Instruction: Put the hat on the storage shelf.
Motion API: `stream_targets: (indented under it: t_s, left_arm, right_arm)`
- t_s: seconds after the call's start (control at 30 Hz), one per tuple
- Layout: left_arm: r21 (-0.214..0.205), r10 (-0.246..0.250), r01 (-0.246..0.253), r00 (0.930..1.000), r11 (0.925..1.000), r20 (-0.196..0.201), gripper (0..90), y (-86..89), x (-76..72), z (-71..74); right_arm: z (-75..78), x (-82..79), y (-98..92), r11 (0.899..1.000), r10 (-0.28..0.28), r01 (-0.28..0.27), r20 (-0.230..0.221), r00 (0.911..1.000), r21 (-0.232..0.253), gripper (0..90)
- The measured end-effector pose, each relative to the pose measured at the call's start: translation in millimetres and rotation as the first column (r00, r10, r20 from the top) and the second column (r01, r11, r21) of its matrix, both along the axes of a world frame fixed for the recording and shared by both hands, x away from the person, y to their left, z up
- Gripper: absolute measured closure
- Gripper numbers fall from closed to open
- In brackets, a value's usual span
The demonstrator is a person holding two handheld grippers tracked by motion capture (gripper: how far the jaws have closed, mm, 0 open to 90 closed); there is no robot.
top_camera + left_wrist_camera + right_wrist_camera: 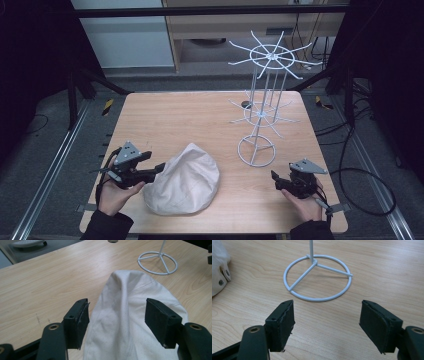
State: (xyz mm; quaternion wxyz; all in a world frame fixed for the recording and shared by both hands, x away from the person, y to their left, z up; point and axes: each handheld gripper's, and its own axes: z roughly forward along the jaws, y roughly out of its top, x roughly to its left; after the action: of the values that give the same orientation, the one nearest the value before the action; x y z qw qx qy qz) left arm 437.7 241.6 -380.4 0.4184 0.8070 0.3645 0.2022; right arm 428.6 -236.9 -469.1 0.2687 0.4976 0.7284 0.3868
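Nearest the person's edge of the counter (200,107), the left claw (161,169) sits at the left side of a cream cloth cap (185,186), its jaws spread wide; in the left gripper view the cap (130,322) lies between and just past the two pads (76,322), which stand apart from the fabric on either side rather than pressing it. The cap rests in a soft mound on the near middle of the counter, with snap studs visible at its edge in the right gripper view (219,267). To the right, well apart from the cap, the right claw (274,179) hovers low over bare wood, jaws parted with nothing between them. Just beyond it stands a white wire rack (262,100), its ring base (317,277) flat on the counter and its spoked tiers rising toward the far edge.
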Motion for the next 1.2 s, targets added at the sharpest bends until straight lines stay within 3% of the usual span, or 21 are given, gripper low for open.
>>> stream_targets:
  t_s: [0.6,1.2]
  left_arm:
    - [0.093,-0.020,0.025,0.9984,0.9953,-0.052,38.2,-28.5,16.8,-7.0]
    - [0.169,0.001,0.018,0.9934,0.9854,-0.115,44.6,-46.6,36.6,-32.0]
  right_arm:
    - [-1.5,0.8,-0.8,1.000,0.006,-0.006,-0.008,0.9999,0.005,30.7]
    - [-3.6,3.8,-1.4,1.000,0.023,-0.022,-0.029,0.9993,0.009,34.5]
